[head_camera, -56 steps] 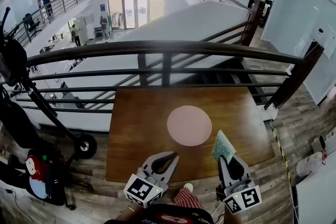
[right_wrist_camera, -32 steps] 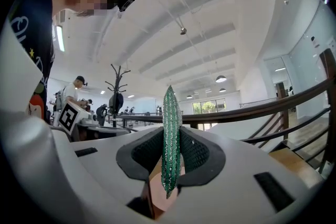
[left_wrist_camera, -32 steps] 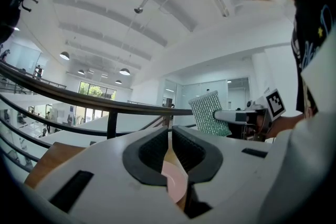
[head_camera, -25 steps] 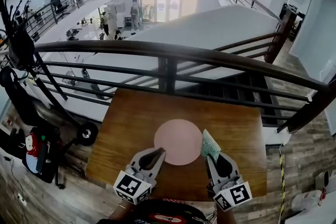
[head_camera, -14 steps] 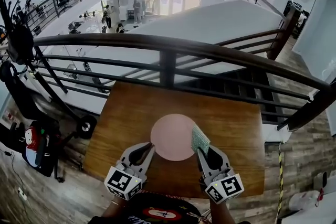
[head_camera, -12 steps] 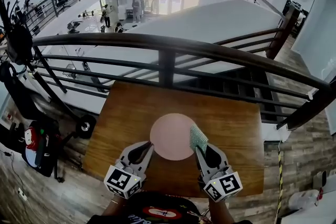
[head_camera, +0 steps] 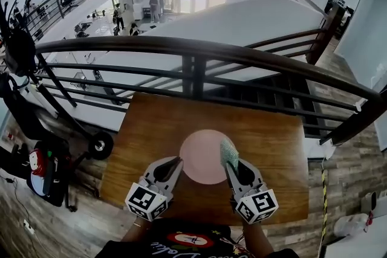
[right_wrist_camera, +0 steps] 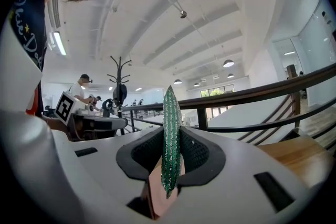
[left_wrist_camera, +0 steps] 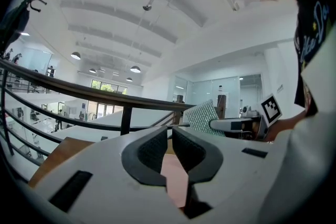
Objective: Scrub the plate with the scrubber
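**Wooden table at the balcony rail: both tools reach the plate**

Wooden table (head_camera: 272, 136) stands against a dark metal railing (head_camera: 193, 52), with an open hall below it. Over the last two seconds both tools have moved in from the table's 6 o'clock edge to the plate's rim.

The left tool (head_camera: 178, 161) has its tip at the plate's 8 o'clock edge. Its jaws are together with nothing between them, and only pink shows beyond the slit. It looks placed to steady the plate.

The plate (head_camera: 202, 157) is round, flat, pale pink and matte. It lies bare just on the 6 o'clock side of the table's middle, and no soiling can be made out on it.

The right tool (head_camera: 230, 165) is clamped on a green, glittery scrubber (head_camera: 228, 153). The scrubber stands on edge above the jaws at the plate's 3 o'clock rim. Whether it touches the plate yet cannot be told. Scrubbing seems about to begin rather than under way.
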`<state>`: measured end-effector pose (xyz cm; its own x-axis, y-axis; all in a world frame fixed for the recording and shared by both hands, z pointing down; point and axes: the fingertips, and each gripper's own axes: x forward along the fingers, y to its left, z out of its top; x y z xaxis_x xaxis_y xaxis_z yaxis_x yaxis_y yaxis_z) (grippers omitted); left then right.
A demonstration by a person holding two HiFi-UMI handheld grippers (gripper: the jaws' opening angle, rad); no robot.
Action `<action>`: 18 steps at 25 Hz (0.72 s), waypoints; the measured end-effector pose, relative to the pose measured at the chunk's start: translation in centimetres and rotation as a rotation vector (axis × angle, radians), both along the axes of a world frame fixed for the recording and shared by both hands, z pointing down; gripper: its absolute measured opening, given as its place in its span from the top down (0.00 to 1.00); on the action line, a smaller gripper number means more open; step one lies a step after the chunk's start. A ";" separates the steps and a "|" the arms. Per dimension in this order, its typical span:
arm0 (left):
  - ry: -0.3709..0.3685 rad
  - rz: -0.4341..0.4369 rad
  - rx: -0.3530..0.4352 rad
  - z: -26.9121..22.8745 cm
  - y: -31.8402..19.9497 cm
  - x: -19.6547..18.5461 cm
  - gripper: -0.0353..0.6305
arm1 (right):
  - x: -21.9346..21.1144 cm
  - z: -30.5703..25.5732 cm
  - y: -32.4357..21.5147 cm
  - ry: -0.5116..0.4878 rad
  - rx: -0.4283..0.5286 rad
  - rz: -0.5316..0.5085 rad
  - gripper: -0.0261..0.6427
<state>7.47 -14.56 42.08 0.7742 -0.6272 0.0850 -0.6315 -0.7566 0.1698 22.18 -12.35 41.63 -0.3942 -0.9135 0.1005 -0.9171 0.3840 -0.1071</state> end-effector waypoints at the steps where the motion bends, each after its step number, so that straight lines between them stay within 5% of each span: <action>1: -0.003 0.003 -0.009 0.4 -0.3 -0.2 0.94 | -0.3 0.4 -0.4 0.004 -0.009 0.001 0.86; 18: -0.097 0.049 -0.219 10.3 -4.4 -1.2 0.77 | -3.1 7.7 -7.4 0.234 -0.183 -0.037 0.86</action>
